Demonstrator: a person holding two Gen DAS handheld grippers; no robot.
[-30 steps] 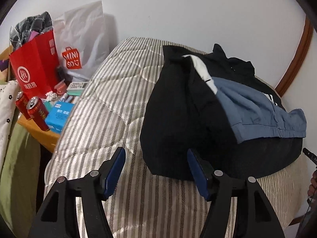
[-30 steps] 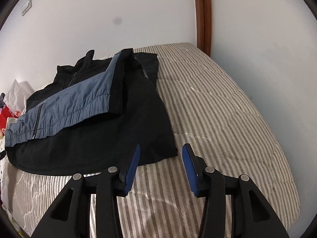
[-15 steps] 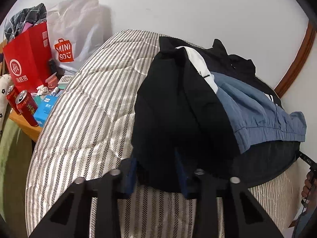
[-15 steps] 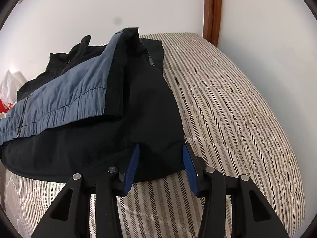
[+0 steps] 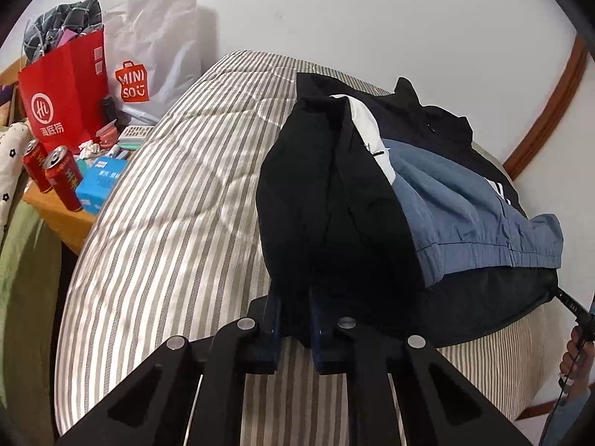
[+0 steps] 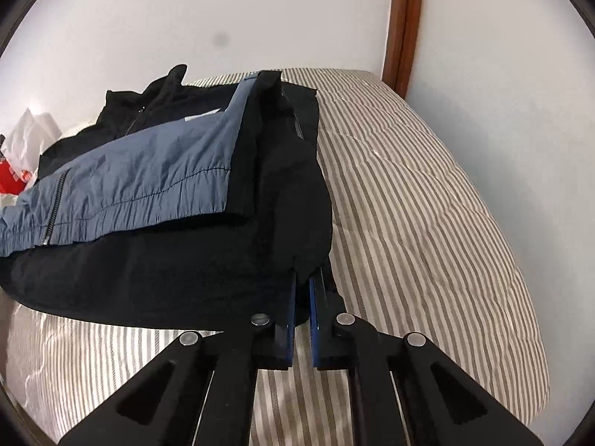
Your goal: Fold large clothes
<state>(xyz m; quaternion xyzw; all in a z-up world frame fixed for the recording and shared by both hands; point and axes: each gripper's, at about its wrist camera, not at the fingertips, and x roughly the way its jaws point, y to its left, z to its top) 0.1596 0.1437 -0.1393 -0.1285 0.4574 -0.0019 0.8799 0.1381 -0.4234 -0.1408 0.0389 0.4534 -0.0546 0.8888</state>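
Left gripper (image 5: pixel 295 319) closing on jacket (image 5: pixel 334 204) near hem, right gripper (image 6: pixel 302 297) clamped on hem corner; bare bed (image 6: pixel 427 223) at 3 o'clock

Both wrist cameras look steeply down along their jaws, close over the striped bed (image 5: pixel 167 223). The left view faces toward two o'clock, the right toward ten; both share the dark jacket (image 5: pixel 334 204) between them.

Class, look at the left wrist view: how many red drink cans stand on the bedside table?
2. One red can stands nearest the table's front edge beside the blue box; the other red can is just behind it, left. More could be hidden behind the red bag.
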